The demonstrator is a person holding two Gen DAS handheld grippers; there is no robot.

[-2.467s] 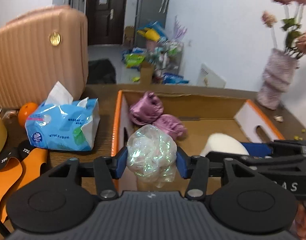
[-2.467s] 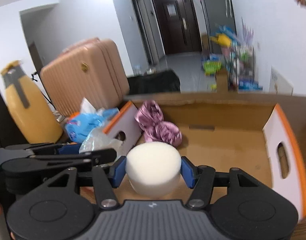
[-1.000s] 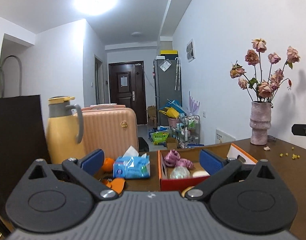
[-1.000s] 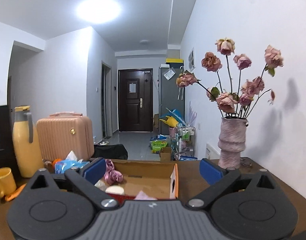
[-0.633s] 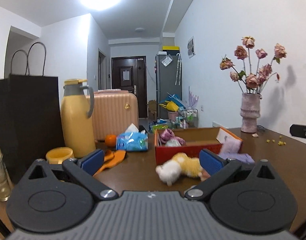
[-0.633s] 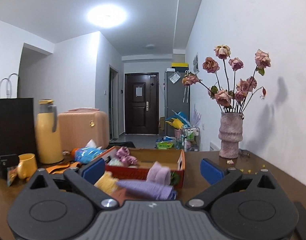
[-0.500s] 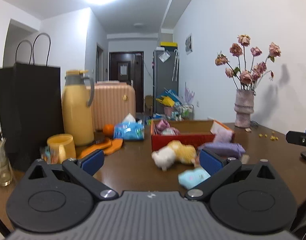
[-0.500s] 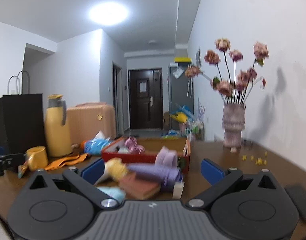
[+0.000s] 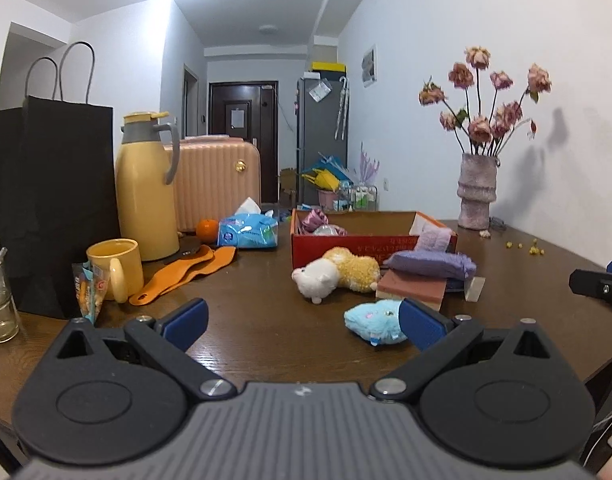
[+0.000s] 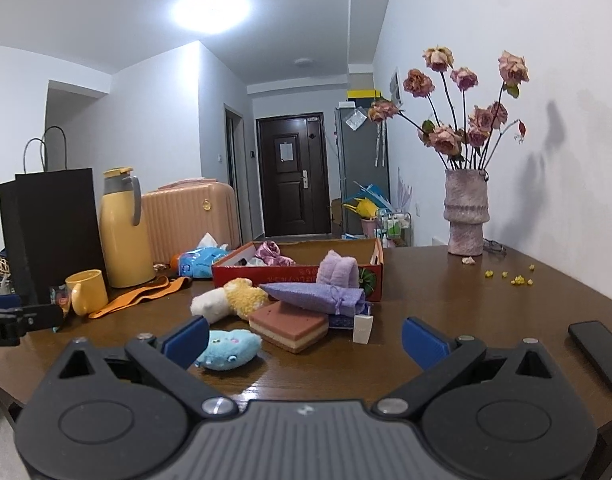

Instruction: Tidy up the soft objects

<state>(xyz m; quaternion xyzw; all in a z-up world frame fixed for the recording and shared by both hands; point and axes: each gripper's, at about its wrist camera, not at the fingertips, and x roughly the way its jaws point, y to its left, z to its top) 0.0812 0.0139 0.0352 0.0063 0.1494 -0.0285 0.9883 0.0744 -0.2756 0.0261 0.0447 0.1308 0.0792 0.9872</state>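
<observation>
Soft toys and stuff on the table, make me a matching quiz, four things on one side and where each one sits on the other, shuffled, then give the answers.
Things:
1. blue plush
2. purple pouch
3. pink satin bundle
4. phone

Places:
A. inside the red box
B. lying on the layered sponge
C. nearest the left gripper, on bare table
D. far right table edge

Pairs: 1-C, 2-B, 3-A, 4-D

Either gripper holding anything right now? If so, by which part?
Nothing held. The left gripper and the right gripper are both open and empty, above the table.
</observation>
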